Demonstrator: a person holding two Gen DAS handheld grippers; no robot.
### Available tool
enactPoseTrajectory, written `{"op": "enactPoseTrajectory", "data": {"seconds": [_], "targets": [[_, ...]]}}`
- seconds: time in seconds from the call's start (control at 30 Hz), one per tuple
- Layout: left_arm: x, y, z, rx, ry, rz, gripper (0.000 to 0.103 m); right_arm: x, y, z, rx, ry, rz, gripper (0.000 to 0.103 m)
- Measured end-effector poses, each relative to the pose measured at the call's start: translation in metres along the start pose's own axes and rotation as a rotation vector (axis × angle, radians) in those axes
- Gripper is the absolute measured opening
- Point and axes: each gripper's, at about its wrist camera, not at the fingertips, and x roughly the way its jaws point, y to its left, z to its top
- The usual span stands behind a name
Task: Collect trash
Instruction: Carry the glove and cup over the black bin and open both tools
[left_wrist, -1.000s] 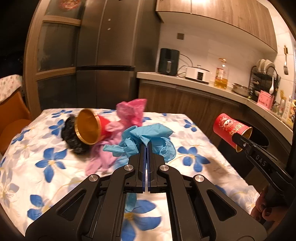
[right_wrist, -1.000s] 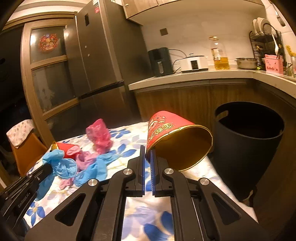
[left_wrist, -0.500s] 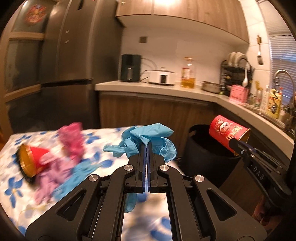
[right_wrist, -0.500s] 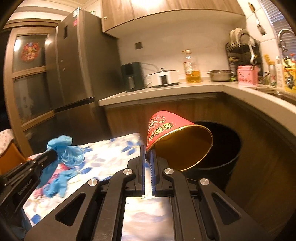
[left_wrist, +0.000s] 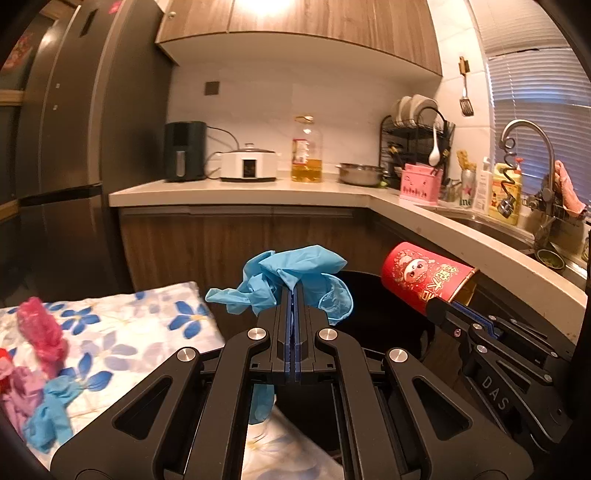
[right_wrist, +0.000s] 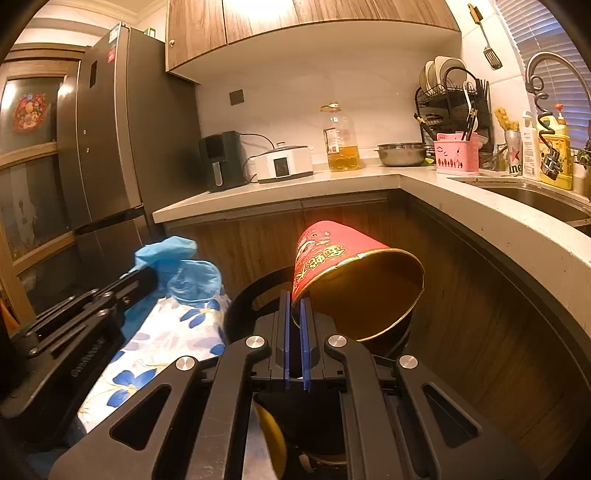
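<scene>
Mid-task, two pieces in transit. Left tongs clamped on a blue glove, held at the near rim of the bin. Right tongs pinched on the rim of a red cup, mouth tilted down, above the bin. Neither is dropped yet. Left on the surface beside the bin: a pink wad, purple glove and another blue glove. Bin contents mostly hidden.

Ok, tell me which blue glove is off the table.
The blue glove pinched in the left gripper, beside the bin. The other blue glove lies on the floral tablecloth.
</scene>
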Motion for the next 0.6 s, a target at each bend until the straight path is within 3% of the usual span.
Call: {"op": "enactPoseTrajectory", "data": {"seconds": [0.6], "targets": [[0.049,-0.013,-0.006,0.012,0.037,-0.069,0.0,0.023,-0.019,0.001,0.007,0.043,-0.012,0.006]]}}
